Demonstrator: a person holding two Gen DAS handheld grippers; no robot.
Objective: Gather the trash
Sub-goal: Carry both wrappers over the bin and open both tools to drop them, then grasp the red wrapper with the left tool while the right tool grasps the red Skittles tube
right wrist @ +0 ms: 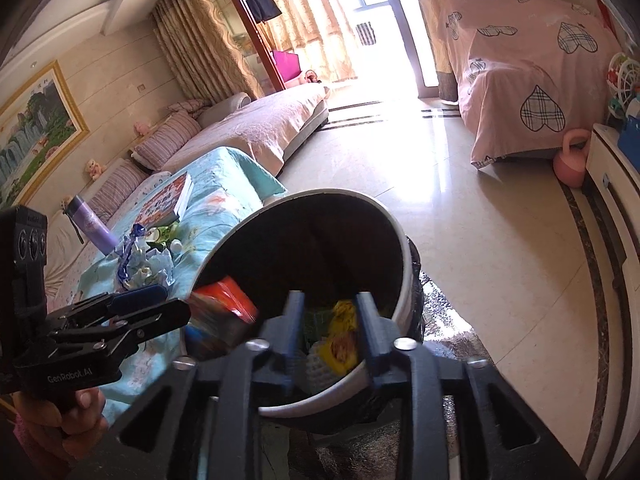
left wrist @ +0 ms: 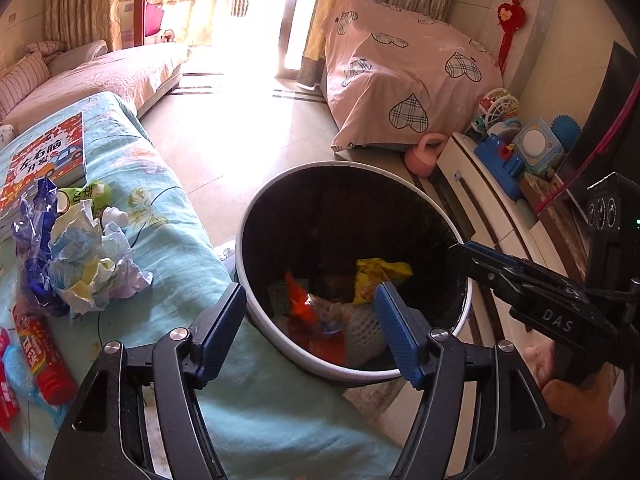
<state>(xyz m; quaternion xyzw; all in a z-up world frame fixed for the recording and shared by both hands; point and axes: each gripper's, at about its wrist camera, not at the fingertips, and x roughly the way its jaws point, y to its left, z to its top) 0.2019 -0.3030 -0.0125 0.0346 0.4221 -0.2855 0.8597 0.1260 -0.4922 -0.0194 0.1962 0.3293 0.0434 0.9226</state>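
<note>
Over on the left, counter: blue cloth counter (left wrist: 180, 248) with a book (left wrist: 44, 168) and the trash that's left, a crumpled paper wad (left wrist: 92, 260), a blue wrapper (left wrist: 32, 240) and a red tube (left wrist: 42, 356) near the edge.

Left claw: left claw (left wrist: 310, 332) is spread wide with nothing in it, hanging over the near rim of the bin.

Bin: bin (left wrist: 400, 184) sits on the floor right up against the counter, already holding a red wrapper (left wrist: 300, 300), a yellow bag (left wrist: 376, 276) and some white mesh.

Right claw: right claw (right wrist: 330, 336) is about half open, empty, pointed down into the bin. Blurry in its own view, so it's probably moving.

Progress, my guess: a fair bit is binned, but the counter pile is untouched.

Risk 1: both claws are crowded at the same rim, so swinging back left could clip each other or tip the bin.

Risk 2: the paper wad is loose and springy, so a shallow pinch could shed bits on the floor.

Risk 3: the tube is round, near the edge, and could roll off if nudged.
</note>
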